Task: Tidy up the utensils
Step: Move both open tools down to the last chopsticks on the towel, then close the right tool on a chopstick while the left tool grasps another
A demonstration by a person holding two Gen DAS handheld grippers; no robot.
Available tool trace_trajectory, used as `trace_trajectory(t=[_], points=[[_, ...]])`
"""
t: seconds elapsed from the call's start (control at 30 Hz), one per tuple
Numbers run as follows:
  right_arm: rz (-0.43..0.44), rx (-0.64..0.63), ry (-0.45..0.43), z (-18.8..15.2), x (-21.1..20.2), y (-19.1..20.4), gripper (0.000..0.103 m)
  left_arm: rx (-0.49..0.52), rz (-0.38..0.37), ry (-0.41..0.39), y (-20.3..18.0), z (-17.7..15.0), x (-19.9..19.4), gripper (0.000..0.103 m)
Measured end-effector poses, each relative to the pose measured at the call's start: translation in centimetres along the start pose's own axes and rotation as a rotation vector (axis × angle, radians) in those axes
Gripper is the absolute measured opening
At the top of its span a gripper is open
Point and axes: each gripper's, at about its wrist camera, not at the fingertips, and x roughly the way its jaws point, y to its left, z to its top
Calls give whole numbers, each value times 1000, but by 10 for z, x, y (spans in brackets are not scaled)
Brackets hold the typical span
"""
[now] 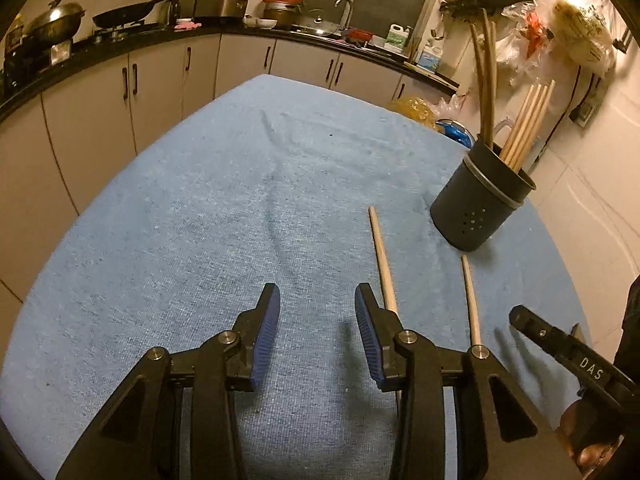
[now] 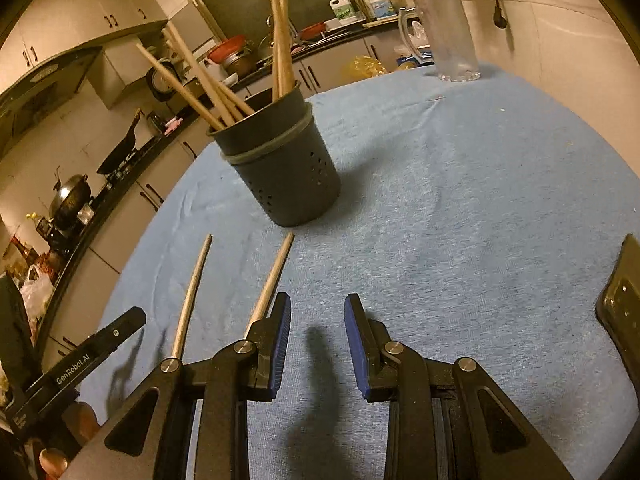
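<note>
Two wooden chopsticks lie on the blue cloth. In the left wrist view one chopstick (image 1: 382,260) runs beside my right finger and the other chopstick (image 1: 470,300) lies further right. In the right wrist view they are one chopstick (image 2: 192,296) and another chopstick (image 2: 274,276) left of my fingers. A dark utensil holder (image 1: 482,204) (image 2: 280,168) stands beyond them with several chopsticks and spoon handles in it. My left gripper (image 1: 317,312) is open and empty. My right gripper (image 2: 317,316) is open and empty above the cloth.
The blue cloth (image 1: 200,208) covers the table. A clear plastic jug (image 2: 452,36) stands at the far edge. A dark phone-like object (image 2: 622,296) lies at the right. A kitchen counter (image 1: 120,40) with pans runs behind. The other gripper (image 1: 568,356) shows at the right.
</note>
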Motion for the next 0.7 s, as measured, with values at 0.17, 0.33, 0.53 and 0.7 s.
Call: trace_trajectory(t=[0.17, 0.33, 0.53, 0.7], points=[[9, -35, 59, 2, 16, 18, 30, 2, -16, -1, -2, 1, 1, 37], [-30, -113, 102, 4, 35, 45, 30, -5, -26, 11, -3, 1, 2, 37], [-125, -272, 135, 2, 41, 64, 9, 16, -29, 49, -9, 3, 4, 38], [-125, -179, 130, 6, 27, 35, 7, 62, -53, 97, -28, 10, 8, 41]])
